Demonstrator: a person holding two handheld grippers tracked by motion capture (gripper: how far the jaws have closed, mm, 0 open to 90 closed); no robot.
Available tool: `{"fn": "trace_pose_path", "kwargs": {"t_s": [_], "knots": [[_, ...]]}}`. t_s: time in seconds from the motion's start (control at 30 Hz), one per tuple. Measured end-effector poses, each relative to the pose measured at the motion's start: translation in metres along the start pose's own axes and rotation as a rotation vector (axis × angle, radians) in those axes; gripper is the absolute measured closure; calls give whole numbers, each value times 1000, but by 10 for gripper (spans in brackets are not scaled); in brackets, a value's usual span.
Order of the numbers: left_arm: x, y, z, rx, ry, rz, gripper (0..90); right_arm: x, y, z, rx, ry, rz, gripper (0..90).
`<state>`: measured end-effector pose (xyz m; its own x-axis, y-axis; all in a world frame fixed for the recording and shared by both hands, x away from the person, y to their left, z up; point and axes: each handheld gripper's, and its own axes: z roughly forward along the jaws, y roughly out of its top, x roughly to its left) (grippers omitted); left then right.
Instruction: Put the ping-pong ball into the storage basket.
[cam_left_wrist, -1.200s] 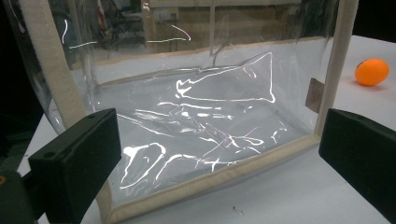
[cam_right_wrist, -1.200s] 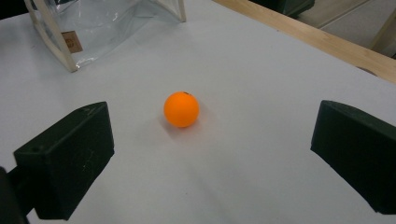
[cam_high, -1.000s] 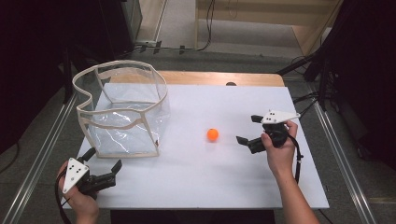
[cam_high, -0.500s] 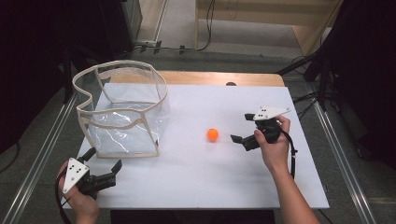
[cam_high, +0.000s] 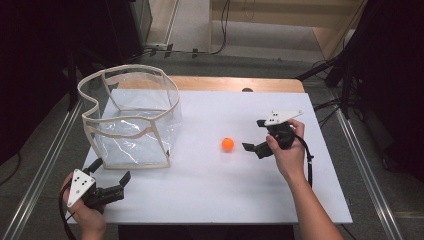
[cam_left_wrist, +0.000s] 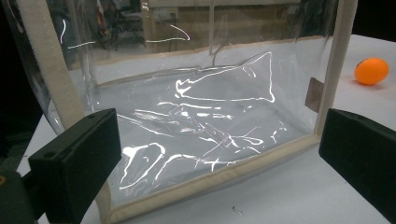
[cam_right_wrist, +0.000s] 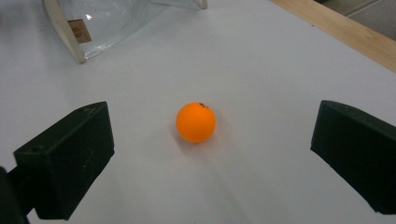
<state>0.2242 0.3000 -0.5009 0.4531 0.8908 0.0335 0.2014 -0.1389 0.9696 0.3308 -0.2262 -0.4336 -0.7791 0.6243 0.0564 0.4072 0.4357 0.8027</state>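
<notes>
An orange ball (cam_high: 228, 144) rests on the white table top (cam_high: 210, 190), a short way right of a clear plastic bag with cream fabric edging (cam_high: 131, 118). My right gripper (cam_high: 253, 134) is open and points at the ball from its right; in the right gripper view the ball (cam_right_wrist: 195, 122) lies ahead, centred between the two black jaws and apart from them. My left gripper (cam_high: 112, 168) is open at the front left, just before the bag's near wall (cam_left_wrist: 201, 126). The ball (cam_left_wrist: 371, 71) shows far right in the left gripper view.
A bare wooden strip (cam_high: 235, 84) runs along the table's far edge. Metal rails (cam_high: 45, 165) flank both sides of the table. Dark equipment and cables (cam_high: 350, 65) stand beyond the right rear corner.
My right gripper has moved left toward the ball, closing the gap. The left gripper, bag and ball have stayed where they were.
</notes>
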Motion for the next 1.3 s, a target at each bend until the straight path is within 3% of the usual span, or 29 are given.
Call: {"fn": "trace_pose_path", "kwargs": {"t_s": [0.73, 1.3], "knots": [[0, 0, 0, -1, -1, -1, 0, 0, 13, 21, 97, 43, -27, 0], [-1, 0, 0, 2, 0, 5, 0, 1, 22, 40, 203, 83, -56, 0]]}}
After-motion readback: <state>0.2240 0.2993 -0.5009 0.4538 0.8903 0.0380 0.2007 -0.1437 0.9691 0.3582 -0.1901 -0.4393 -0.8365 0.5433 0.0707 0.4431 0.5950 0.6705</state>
